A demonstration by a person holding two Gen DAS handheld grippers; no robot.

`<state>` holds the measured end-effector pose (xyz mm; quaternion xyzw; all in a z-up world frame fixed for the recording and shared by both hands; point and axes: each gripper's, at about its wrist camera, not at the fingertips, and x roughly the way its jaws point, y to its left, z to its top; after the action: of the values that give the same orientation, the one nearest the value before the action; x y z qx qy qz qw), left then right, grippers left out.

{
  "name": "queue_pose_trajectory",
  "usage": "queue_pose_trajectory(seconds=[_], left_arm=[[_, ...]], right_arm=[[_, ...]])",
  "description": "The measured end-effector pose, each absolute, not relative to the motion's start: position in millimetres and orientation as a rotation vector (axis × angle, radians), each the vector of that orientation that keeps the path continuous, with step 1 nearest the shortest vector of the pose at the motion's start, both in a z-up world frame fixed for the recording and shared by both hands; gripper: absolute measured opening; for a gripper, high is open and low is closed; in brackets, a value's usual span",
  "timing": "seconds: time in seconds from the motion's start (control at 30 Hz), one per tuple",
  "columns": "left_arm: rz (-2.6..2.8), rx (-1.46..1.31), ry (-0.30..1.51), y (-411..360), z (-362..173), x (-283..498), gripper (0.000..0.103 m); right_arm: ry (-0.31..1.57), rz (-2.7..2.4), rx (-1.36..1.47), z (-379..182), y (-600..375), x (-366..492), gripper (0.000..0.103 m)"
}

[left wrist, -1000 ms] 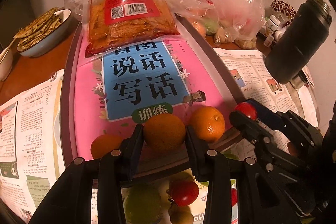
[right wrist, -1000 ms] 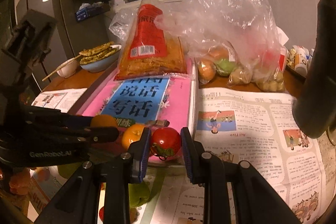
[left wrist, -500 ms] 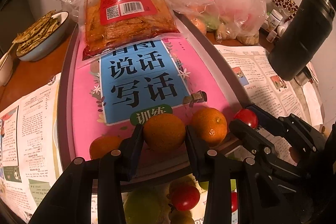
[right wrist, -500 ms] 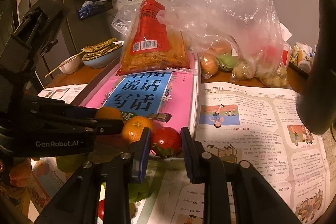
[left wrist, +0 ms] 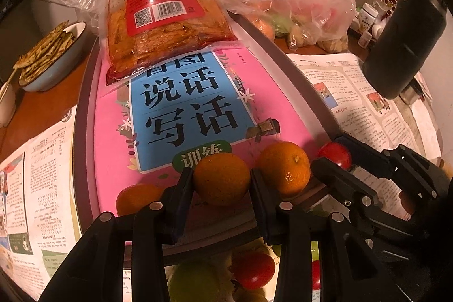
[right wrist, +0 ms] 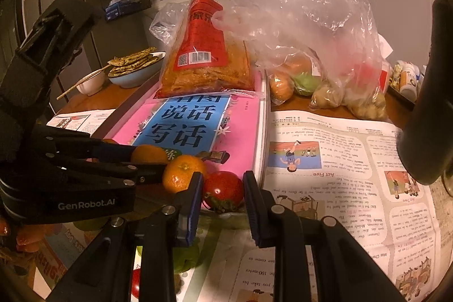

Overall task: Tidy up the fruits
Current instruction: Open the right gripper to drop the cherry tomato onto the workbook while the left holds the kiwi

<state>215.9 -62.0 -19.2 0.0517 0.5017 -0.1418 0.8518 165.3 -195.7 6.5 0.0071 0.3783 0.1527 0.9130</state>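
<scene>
Got both hands full right now: my left gripper [left wrist: 221,179] is clamped on an orange [left wrist: 221,177] over the near end of the pink book [left wrist: 271,92], another orange [left wrist: 284,167] sitting just right of it. My right gripper [right wrist: 222,190] is squeezing a tomato [right wrist: 223,188] at the book's near right corner. A snack bag [right wrist: 206,58] lies on its far end.

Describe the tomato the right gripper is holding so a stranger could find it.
Find the pink book in the tray. At its near edge is a row of oranges; the tomato ends that row, clamped in the right gripper. It alone is red.
</scene>
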Motion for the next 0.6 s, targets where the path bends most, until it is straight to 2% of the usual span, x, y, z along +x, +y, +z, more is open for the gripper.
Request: queue_pose_trajectory(seconds=[0.37, 0.6], left_arm=[[-0.292, 0.122, 1.061, -62.9, -19.2, 216.1, 0.041], [-0.298, 0.114, 1.059, -61.3, -19.0, 215.7, 0.041]], right_arm=[[0.779, 0.328, 0.04, 7.3, -197.0, 164.7, 0.033], [0.769, 0.344, 0.054, 9.0, -195.5, 160.9, 0.044]])
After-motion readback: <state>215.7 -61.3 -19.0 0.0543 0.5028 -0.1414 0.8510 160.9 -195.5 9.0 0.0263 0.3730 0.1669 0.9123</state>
